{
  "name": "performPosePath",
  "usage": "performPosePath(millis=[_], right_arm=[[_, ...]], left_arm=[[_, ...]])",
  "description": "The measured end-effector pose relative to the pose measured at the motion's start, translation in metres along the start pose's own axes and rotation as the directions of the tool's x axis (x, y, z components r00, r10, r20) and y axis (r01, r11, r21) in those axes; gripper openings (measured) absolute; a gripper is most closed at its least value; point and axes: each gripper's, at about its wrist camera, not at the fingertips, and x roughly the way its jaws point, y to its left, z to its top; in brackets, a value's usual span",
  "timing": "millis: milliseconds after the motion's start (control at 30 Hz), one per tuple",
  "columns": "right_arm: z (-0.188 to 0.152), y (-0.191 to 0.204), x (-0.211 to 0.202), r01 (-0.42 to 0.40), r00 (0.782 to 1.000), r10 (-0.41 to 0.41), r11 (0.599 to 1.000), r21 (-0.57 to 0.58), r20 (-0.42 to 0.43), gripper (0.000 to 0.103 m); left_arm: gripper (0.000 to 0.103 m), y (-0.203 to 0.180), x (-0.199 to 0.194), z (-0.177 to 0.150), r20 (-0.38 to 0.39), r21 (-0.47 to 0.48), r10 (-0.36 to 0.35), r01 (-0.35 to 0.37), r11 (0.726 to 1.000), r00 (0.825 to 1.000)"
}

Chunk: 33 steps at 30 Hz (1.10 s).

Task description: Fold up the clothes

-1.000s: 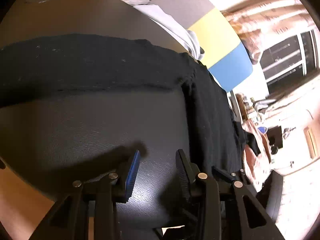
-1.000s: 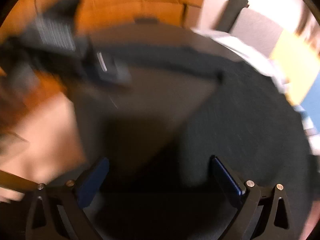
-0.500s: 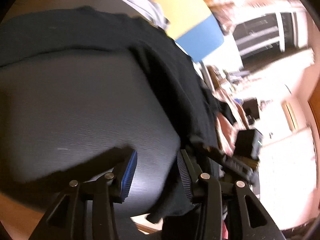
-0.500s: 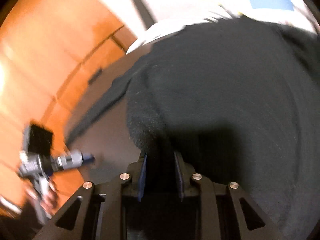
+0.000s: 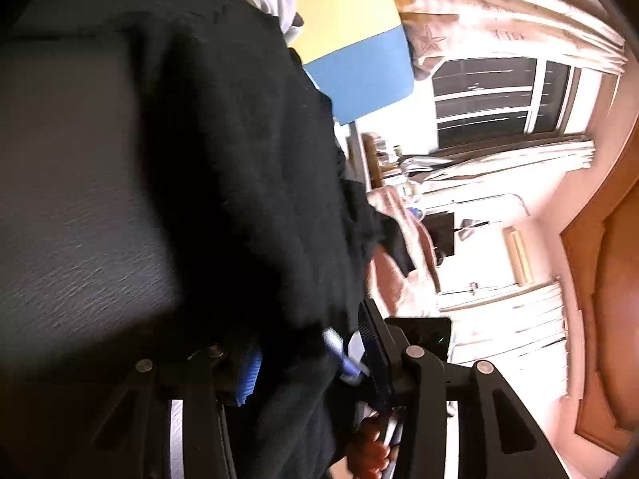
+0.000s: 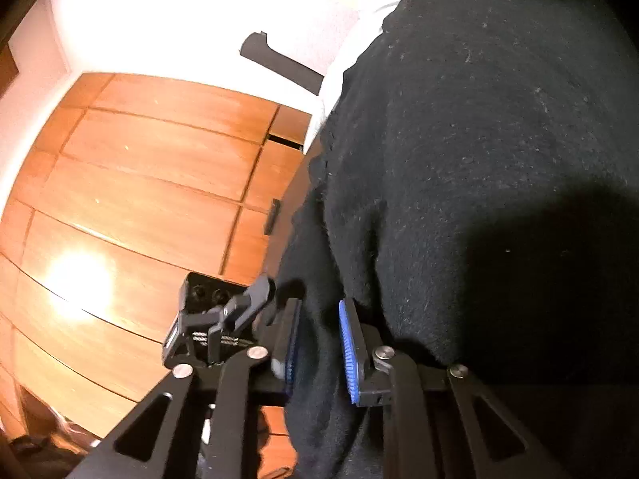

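Dark table top (image 5: 72,183) in a room with wood-panelled cupboards (image 6: 151,183), bearing a black garment (image 5: 239,167) held at its near edge.

Right gripper (image 6: 319,343): jaws have just been closing and now pinch a fold of the black garment between the blue pads (image 6: 348,351). Left gripper (image 5: 309,353): jaws have just been opening, about half apart, with the garment's edge lying between them; whether the pads press on it cannot be told. A yellow-and-blue panel (image 5: 359,40) and a window (image 5: 499,99) lie beyond.
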Motion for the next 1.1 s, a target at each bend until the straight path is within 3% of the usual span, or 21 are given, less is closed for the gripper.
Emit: performPosePath(millis=[67,200,267,300,400,500,533,600,667,767,833,900,967,1067,1100], right_arm=[[0.0,-0.001,-0.002,-0.015,1.0,0.015,1.0,0.006,0.006,0.019],[-0.004,0.0,-0.012,-0.031,0.999,0.031,0.999,0.01,0.011,0.019],[-0.002,0.0,-0.024,-0.034,0.999,0.034,0.999,0.022,0.019,0.019],[0.002,0.001,-0.025,-0.02,1.0,0.02,1.0,0.016,0.025,0.019],[0.012,0.001,-0.027,0.021,0.999,-0.021,1.0,-0.002,0.044,0.019],[0.014,0.0,-0.03,0.033,0.998,-0.033,0.999,-0.01,0.056,0.019],[0.014,0.001,-0.029,0.038,0.998,-0.037,0.999,-0.014,0.055,0.019],[0.014,0.002,-0.028,0.047,0.998,-0.045,0.999,-0.024,0.053,0.019],[0.012,0.002,-0.029,0.05,0.998,-0.048,0.998,-0.039,0.05,0.019],[0.013,0.003,-0.028,0.051,0.997,-0.048,0.997,-0.049,0.056,0.019],[0.012,0.004,-0.027,0.057,0.997,-0.053,0.997,-0.059,0.057,0.019],[0.015,0.005,-0.023,0.065,0.997,-0.062,0.997,-0.051,0.053,0.019],[0.017,0.008,-0.021,0.098,0.994,-0.096,0.995,-0.037,0.041,0.02],[0.02,0.022,-0.027,0.141,0.989,-0.136,0.987,-0.079,0.06,0.044],[0.021,0.027,-0.031,0.154,0.986,-0.147,0.983,-0.101,0.075,0.061]], left_arm=[[0.042,-0.003,0.004,0.001,-0.001,0.001,0.004,-0.004,1.0,1.0],[0.017,-0.005,-0.005,-0.001,-0.044,-0.007,0.082,-0.082,0.997,0.996],[0.012,0.001,-0.024,-0.002,-0.041,-0.032,0.083,-0.085,0.996,0.996],[0.006,0.002,-0.042,-0.002,-0.008,-0.031,0.073,-0.073,0.997,0.997],[0.006,0.001,-0.099,-0.006,0.11,-0.012,0.006,-0.004,1.0,0.994],[0.003,0.002,-0.146,-0.008,0.19,-0.002,-0.001,0.002,1.0,0.982],[0.004,0.003,-0.157,-0.008,0.209,-0.009,0.018,-0.016,1.0,0.978],[0.017,0.006,-0.181,-0.006,0.246,-0.024,0.056,-0.051,0.998,0.968],[0.019,0.013,-0.197,-0.004,0.275,-0.048,0.1,-0.09,0.995,0.956],[0.026,0.028,-0.195,-0.003,0.278,-0.094,0.229,-0.211,0.973,0.933],[0.031,0.038,-0.173,-0.004,0.235,-0.128,0.203,-0.177,0.976,0.951],[0.044,0.045,-0.148,-0.005,0.182,-0.159,0.175,-0.147,0.976,0.968],[0.046,0.043,-0.126,-0.008,0.142,-0.133,0.158,-0.139,0.981,0.977],[0.051,0.023,-0.087,-0.011,0.107,-0.05,0.091,-0.086,0.995,0.99],[0.051,0.02,-0.072,-0.013,0.076,-0.054,0.058,-0.054,0.997,0.995]])
